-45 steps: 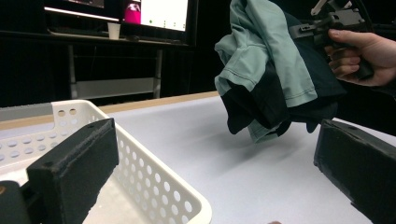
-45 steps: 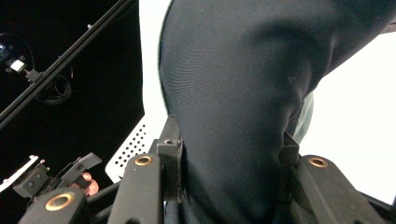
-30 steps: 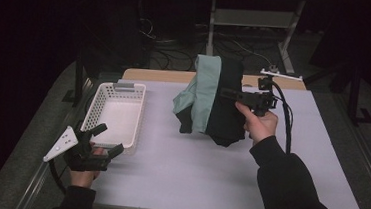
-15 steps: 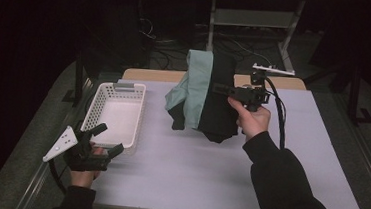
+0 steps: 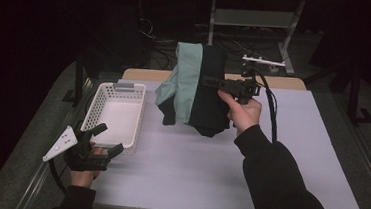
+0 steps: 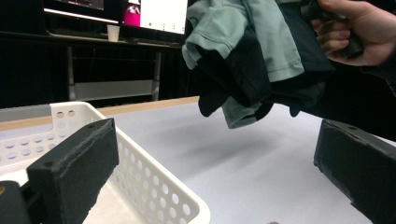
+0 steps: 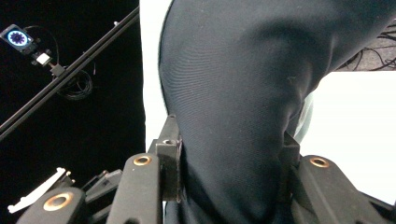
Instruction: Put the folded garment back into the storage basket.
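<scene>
A bundle of clothes [image 5: 197, 88], one pale green and one black, hangs in the air above the far middle of the table. My right gripper [image 5: 210, 80] is shut on it and points left, held level. In the right gripper view black cloth [image 7: 233, 107] is bunched between the jaws. From the left gripper view the same bundle [image 6: 252, 60] dangles beyond the basket. My left gripper [image 5: 106, 139] rests at the table's near left corner, open, with nothing between its fingers [image 6: 74, 165].
A white perforated basket [image 5: 115, 113] stands at the left of the table, empty, just beyond my left gripper. The white tabletop [image 5: 178, 169] lies bare in the middle and right. A wooden strip and metal stands run along the far edge.
My right gripper has carried the clothes bundle leftward and a little higher, toward the basket side. The left gripper has stayed put.
</scene>
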`<act>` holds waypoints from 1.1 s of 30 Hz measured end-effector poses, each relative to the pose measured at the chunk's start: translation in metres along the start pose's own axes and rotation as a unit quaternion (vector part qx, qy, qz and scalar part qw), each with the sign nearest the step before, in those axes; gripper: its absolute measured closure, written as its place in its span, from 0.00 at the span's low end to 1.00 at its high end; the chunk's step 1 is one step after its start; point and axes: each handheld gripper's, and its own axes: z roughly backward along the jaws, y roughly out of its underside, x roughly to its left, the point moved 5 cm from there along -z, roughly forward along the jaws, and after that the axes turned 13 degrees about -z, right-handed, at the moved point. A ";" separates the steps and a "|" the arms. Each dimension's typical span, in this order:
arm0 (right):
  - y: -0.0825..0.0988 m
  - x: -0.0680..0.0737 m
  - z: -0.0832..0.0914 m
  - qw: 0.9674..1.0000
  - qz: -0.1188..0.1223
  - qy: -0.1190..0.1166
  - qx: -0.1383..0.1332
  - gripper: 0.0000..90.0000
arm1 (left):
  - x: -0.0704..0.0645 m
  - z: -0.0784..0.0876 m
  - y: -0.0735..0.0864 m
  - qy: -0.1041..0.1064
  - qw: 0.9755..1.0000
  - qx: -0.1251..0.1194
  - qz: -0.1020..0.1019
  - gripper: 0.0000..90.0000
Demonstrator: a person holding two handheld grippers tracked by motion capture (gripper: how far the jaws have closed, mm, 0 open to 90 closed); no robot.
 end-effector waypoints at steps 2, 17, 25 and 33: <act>-0.001 0.003 -0.003 1.000 -0.001 -0.003 0.001 0.63 | 0.000 0.000 0.000 0.000 1.000 -0.001 0.001 0.00; -0.006 0.027 -0.038 1.000 0.001 -0.021 0.010 0.63 | 0.001 0.001 -0.001 -0.004 1.000 0.002 -0.006 0.00; -0.011 0.044 -0.055 1.000 0.001 -0.030 0.006 0.63 | -0.003 -0.002 -0.001 0.001 1.000 0.005 -0.016 0.00; -0.012 0.059 -0.077 0.999 -0.002 -0.039 0.009 0.63 | -0.001 -0.001 0.000 -0.002 1.000 0.007 -0.017 0.00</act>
